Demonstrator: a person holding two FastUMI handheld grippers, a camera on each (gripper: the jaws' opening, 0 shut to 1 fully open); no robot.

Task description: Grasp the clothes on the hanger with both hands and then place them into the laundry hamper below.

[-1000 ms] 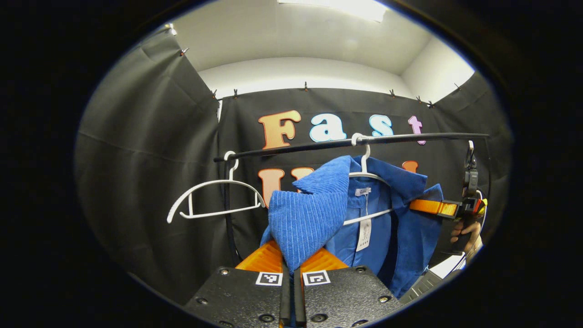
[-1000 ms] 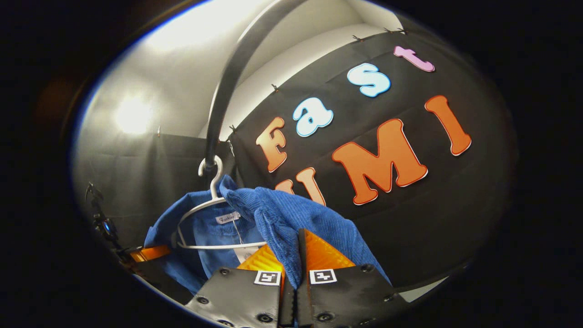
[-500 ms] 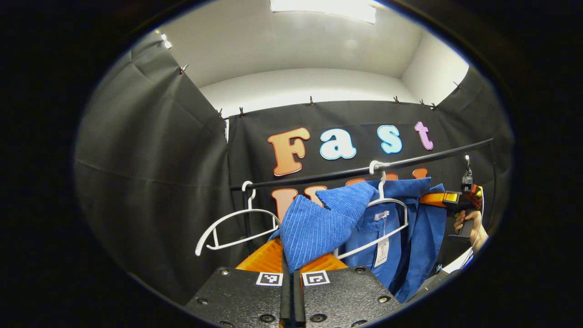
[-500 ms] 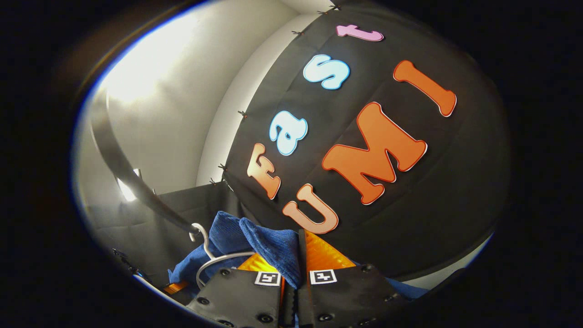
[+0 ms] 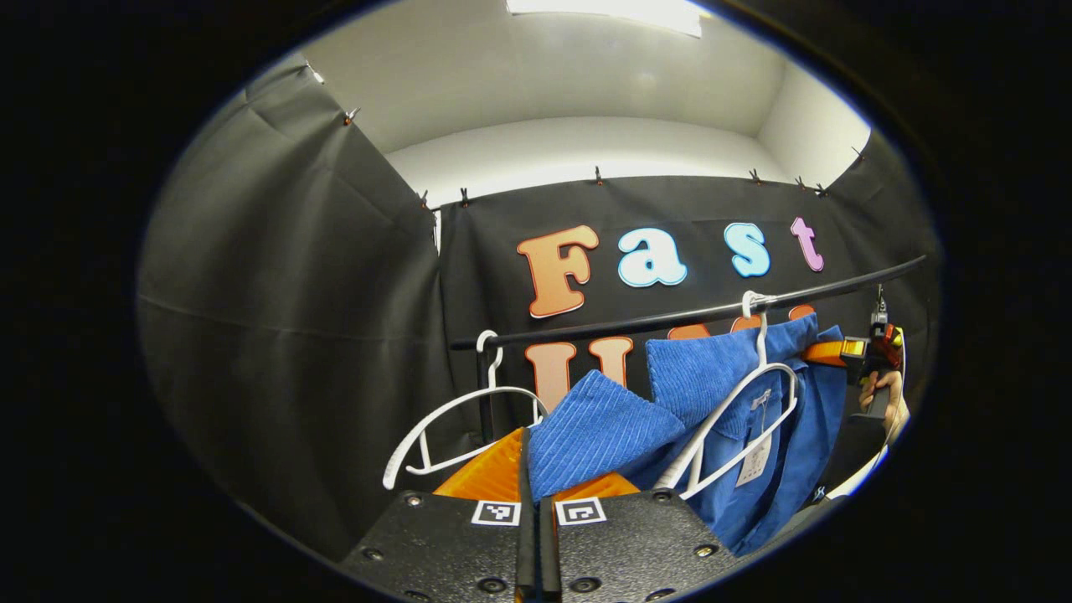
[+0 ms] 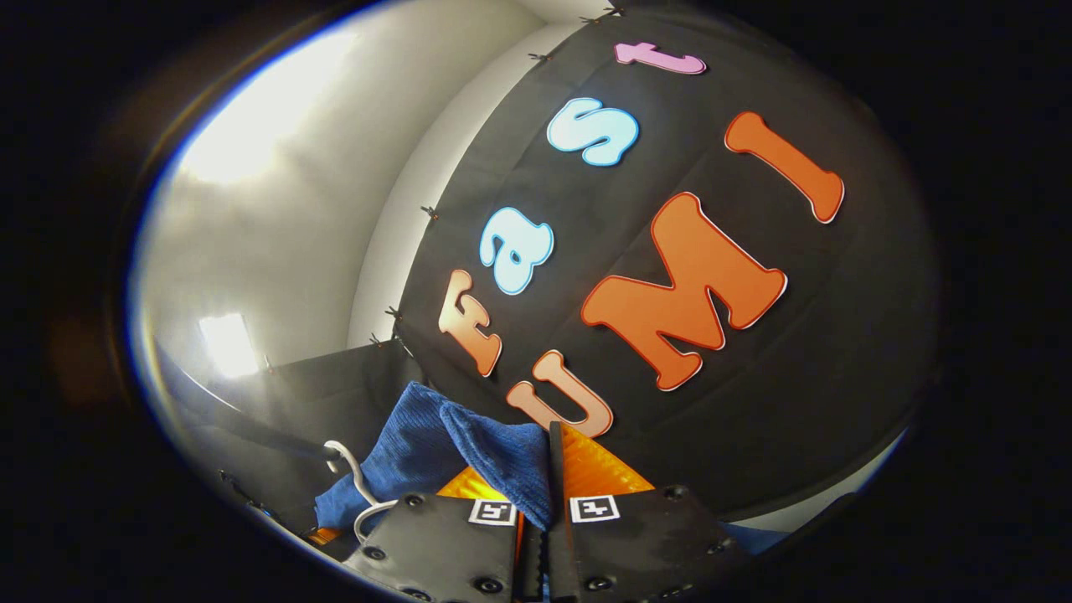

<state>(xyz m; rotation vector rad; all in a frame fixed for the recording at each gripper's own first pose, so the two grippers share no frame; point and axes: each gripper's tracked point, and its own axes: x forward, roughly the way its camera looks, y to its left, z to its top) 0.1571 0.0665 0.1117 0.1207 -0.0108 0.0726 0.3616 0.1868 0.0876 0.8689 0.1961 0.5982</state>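
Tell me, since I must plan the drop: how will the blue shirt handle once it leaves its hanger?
Probably floppy: the blue shirt folds over where the left tongs pinch it. Likely grippy, given its ribbed weave. It may snag, as the white hanger sits inside it.

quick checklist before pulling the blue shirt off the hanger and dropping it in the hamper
1. Left gripper shut on the blue shirt: ok, cloth pinched between the jaws.
2. Right gripper shut on the shirt: ok, a fold sits between the jaws.
3. Shirt free of the white hanger: not ok, the hanger is inside it.
4. Hanger hooked on the black rail: ok.
5. Spare hanger apart from the shirt: ok.
6. Hamper position below: cannot tell.
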